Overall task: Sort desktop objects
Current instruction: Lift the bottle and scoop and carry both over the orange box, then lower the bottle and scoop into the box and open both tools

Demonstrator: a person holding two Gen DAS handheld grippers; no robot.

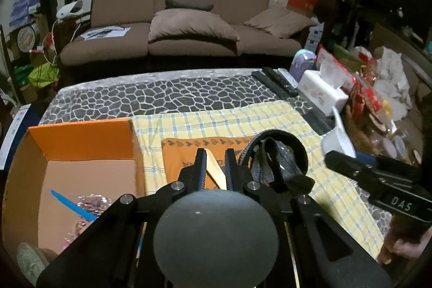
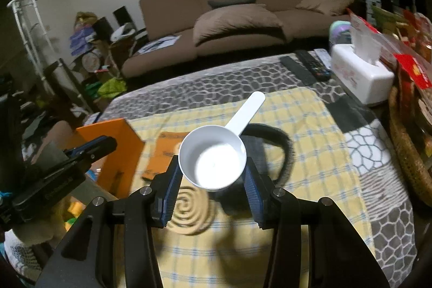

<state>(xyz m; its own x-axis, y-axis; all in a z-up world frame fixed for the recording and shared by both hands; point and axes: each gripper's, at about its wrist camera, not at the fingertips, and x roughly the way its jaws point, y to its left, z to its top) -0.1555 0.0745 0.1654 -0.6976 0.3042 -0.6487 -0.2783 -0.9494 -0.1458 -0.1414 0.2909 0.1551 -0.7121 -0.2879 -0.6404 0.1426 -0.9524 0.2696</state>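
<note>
My left gripper [image 1: 215, 154] is shut on a flat pale wooden stick [image 1: 214, 169], held above the yellow checked cloth [image 1: 216, 123]. My right gripper [image 2: 213, 166] is shut on the bowl of a white plastic scoop [image 2: 216, 158], lifted above the cloth [image 2: 310, 131]; the scoop also shows in the left wrist view [image 1: 340, 138]. An open orange box [image 1: 81, 155] stands at the cloth's left and holds a blue stick [image 1: 73, 205] and shiny items. A black headband [image 1: 280, 150] lies on the cloth. A tan spiral coil [image 2: 189, 212] lies under my right gripper.
An orange printed card [image 1: 189, 153] lies on the cloth. Remote controls [image 1: 278, 82], a white tissue box [image 1: 321, 92] and a pile of snack bags [image 1: 378, 99] line the table's right side. A brown sofa [image 1: 183, 18] stands beyond the table.
</note>
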